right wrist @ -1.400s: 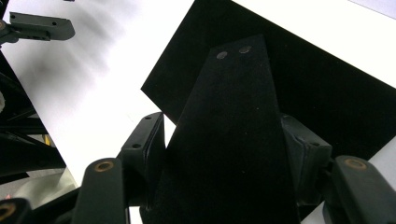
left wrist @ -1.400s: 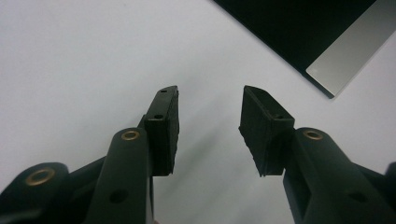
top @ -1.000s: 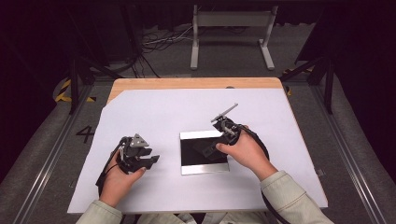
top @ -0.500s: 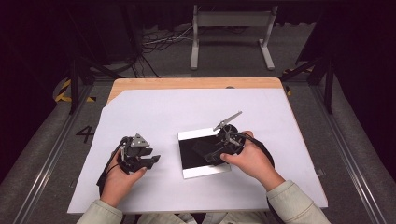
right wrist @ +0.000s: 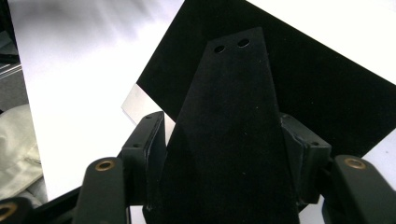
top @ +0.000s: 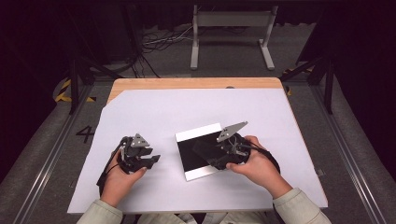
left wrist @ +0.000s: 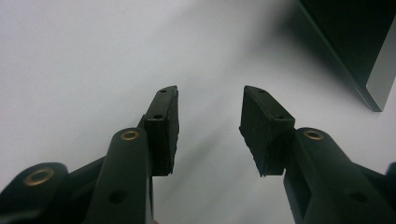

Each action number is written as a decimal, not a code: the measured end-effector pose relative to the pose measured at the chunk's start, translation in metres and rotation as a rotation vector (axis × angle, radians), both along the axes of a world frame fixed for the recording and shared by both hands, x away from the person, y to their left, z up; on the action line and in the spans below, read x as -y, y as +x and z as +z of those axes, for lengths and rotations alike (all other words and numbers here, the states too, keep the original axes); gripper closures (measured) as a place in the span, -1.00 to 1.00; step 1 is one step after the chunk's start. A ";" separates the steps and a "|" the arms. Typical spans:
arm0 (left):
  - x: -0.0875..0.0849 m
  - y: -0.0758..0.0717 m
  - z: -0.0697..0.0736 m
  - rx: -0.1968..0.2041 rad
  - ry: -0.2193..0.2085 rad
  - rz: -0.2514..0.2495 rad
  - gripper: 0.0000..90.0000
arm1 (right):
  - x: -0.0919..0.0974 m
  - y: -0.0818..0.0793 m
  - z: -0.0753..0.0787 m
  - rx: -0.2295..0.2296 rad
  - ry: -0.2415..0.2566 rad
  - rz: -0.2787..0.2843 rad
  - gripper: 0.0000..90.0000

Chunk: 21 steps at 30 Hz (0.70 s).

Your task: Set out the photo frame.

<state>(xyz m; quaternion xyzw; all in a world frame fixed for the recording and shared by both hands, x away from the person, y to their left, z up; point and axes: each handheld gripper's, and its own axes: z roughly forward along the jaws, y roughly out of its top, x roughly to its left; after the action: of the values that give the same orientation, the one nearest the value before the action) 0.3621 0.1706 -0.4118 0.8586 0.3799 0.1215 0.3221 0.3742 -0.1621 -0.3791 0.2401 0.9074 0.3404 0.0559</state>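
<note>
Worktop (top: pixel 154 112) under white sheet carries a black panel (top: pixel 198 142) with pale end strips, lying flat at centre; likely stiff, thin, slick, so take it by an edge. Right tool (top: pixel 219 156) over the panel's right side pinches a black tapered felt-like strip (right wrist: pixel 233 140), likely light and soft. Left tool (left wrist: pixel 208 128) spread, empty, well left of the panel.

My right gripper (right wrist: pixel 224 154) is clamping a matt black wedge (right wrist: pixel 233 140) with a felt-like nap. It is hovering over a smooth black panel (top: pixel 196 151) edged in brushed silver metal, which is lying on white paper (top: pixel 187 112) covering a wooden table (top: pixel 196 83).
</note>
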 end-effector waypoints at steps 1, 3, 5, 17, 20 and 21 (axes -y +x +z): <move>0.000 0.000 0.000 0.000 -0.002 0.000 0.28 | 0.001 -0.002 0.000 0.010 0.004 -0.002 -0.12; 0.001 0.000 0.000 0.001 0.001 -0.001 0.28 | 0.003 -0.006 -0.001 0.030 0.008 -0.001 -0.12; 0.001 0.000 0.000 0.003 0.004 -0.003 0.28 | 0.004 -0.011 -0.002 0.053 0.014 -0.005 -0.12; 0.001 0.000 0.000 0.005 0.007 -0.007 0.27 | 0.015 -0.040 -0.005 0.170 0.015 -0.007 -0.11; 0.002 0.000 0.000 0.003 0.002 -0.004 0.27 | 0.019 -0.047 -0.005 0.186 0.016 -0.011 -0.11; 0.003 0.000 0.000 0.000 -0.001 -0.005 0.27 | 0.020 -0.048 -0.006 0.190 0.019 -0.012 -0.11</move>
<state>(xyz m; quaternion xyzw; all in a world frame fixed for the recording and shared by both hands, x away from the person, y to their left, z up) 0.3620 0.1676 -0.4122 0.8594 0.3779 0.1207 0.3226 0.3258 -0.1817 -0.3851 0.2126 0.8932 0.3701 0.1415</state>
